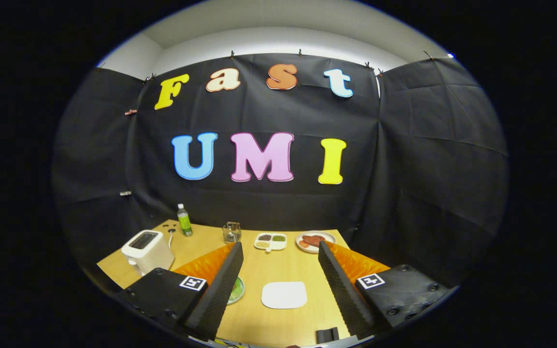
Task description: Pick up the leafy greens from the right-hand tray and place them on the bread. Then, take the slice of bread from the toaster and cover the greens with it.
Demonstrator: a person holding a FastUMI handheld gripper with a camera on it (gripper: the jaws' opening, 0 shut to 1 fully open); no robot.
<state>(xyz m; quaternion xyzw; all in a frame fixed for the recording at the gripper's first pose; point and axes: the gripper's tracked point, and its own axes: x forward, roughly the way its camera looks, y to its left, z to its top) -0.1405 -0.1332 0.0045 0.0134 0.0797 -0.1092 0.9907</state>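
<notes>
Wooden table (pixel 278 270) below gaping gripper (pixel 281 251).

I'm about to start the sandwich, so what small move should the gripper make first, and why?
Probably swing toward the green-filled plate peeking out beside one finger. The gripper hangs open and empty above the light wooden table, with the flat white rounded plate between its jaws.

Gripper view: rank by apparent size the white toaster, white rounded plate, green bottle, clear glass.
1. White toaster
2. White rounded plate, nearer the camera, so unsure
3. Green bottle and clear glass: alike

Gripper fingers open, holding nothing.
</notes>
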